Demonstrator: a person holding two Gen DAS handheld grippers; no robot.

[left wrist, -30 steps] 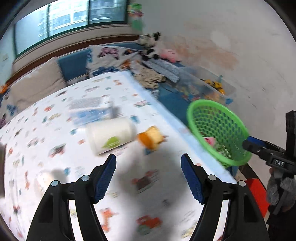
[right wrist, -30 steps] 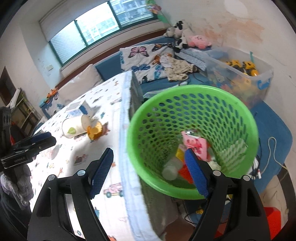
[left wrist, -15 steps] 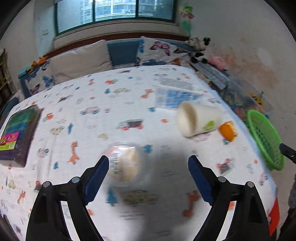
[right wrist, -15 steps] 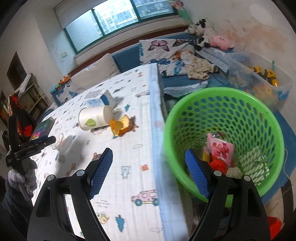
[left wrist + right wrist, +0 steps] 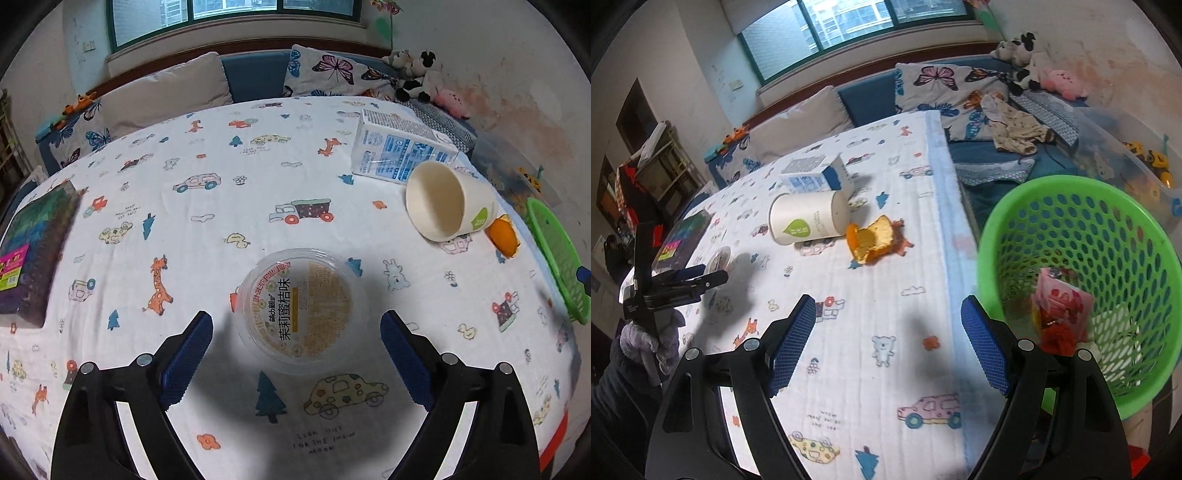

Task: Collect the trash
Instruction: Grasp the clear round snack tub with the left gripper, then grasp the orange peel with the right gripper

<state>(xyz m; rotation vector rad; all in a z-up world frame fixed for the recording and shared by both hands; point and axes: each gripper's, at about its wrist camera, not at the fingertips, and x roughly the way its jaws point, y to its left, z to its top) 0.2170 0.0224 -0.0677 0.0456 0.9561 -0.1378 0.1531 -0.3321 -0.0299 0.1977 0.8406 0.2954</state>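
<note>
Left gripper [image 5: 296,363] fingers spread wide; right gripper [image 5: 888,349] likewise.

On the table [image 5: 221,221]: one clear plastic tub [image 5: 299,310], one paper cup [image 5: 448,201], one milk carton [image 5: 399,151], one orange peel [image 5: 873,240], one dark book [image 5: 31,254]. Beside the table stands one green basket [image 5: 1075,199], holding one pink wrapper [image 5: 1062,301].
</note>
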